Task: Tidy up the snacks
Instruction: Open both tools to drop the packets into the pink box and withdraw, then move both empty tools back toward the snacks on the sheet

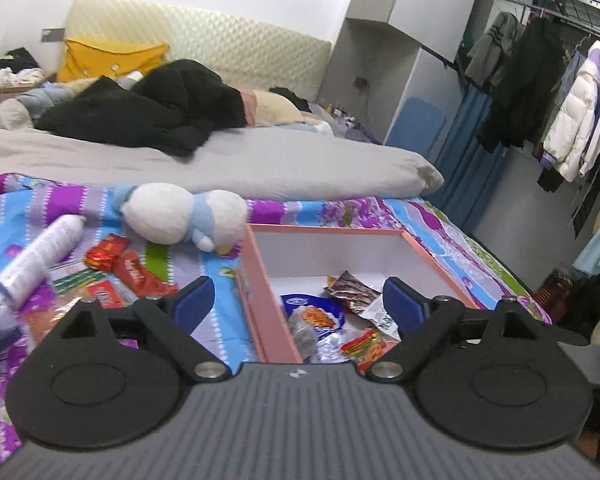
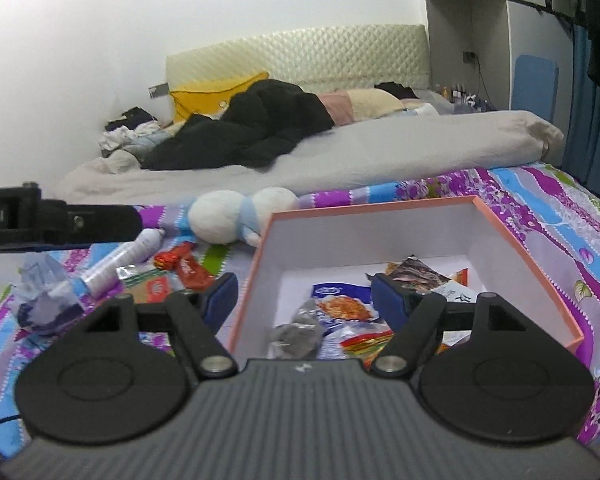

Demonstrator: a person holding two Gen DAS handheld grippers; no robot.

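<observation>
Two grippers hang over the flowery bed sheet (image 1: 228, 280), both spread wide with nothing between their blue pads. Going from the left, a white bottle (image 1: 44, 256) lies tilted, cap toward the soft toy (image 1: 180, 216). Shiny red snack packs (image 1: 132, 268) lie flat beside it. The left gripper (image 1: 298, 304) and right gripper (image 2: 304, 300) hover over the pink box (image 2: 512, 240), which holds crinkly snack bags (image 2: 340, 308).

Patterned bed (image 1: 428, 216), pink box (image 1: 260, 292), loose snacks (image 1: 136, 272)

Glossy foil snack packets (image 2: 342, 312) lie in a matt cardboard box (image 2: 520, 248); the plush toy (image 1: 180, 218) looks soft, the bedsheet (image 1: 440, 224) printed cloth.
</observation>
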